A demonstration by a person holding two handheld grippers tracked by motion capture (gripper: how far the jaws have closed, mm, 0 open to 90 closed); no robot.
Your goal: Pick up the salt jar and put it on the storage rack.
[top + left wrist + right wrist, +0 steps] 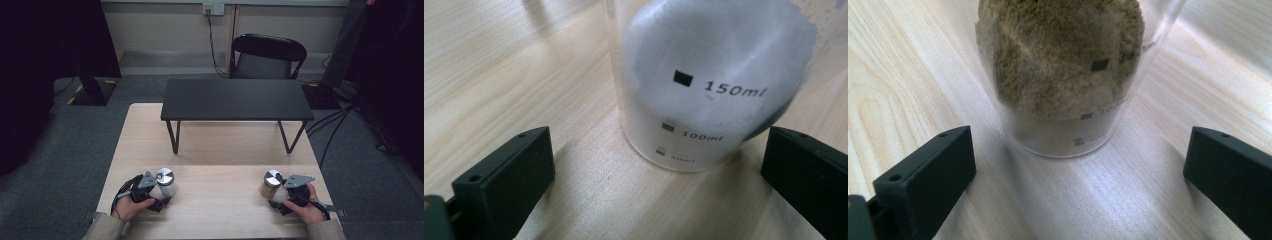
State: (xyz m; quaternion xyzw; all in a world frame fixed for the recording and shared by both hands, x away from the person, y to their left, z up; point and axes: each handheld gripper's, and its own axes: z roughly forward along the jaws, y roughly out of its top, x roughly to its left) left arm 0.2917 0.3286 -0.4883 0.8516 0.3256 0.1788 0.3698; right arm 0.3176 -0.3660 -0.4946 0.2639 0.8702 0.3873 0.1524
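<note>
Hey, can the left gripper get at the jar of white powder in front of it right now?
Probably yes: the left gripper is open, the white powder jar stands just ahead of its jaws on the wooden table, nothing between them.

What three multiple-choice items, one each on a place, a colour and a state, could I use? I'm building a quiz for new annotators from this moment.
1. Where does the small black bench stand?
A. On the far half of the wooden table
B. On the floor
C. Between the two jars

2. What colour is the powder in the jar before the right tongs?
A. White
B. Sandy brown
C. Blue

3. How do the left tongs stand at the white-filled jar?
A. Shut on it
B. Lifting it
C. Open, jaws clear of it

Answers: 1 A, its legs rest on the tabletop beyond the jars; 2 B, brown grains fill the glass; 3 C, gaps show beside both jaws.
</note>
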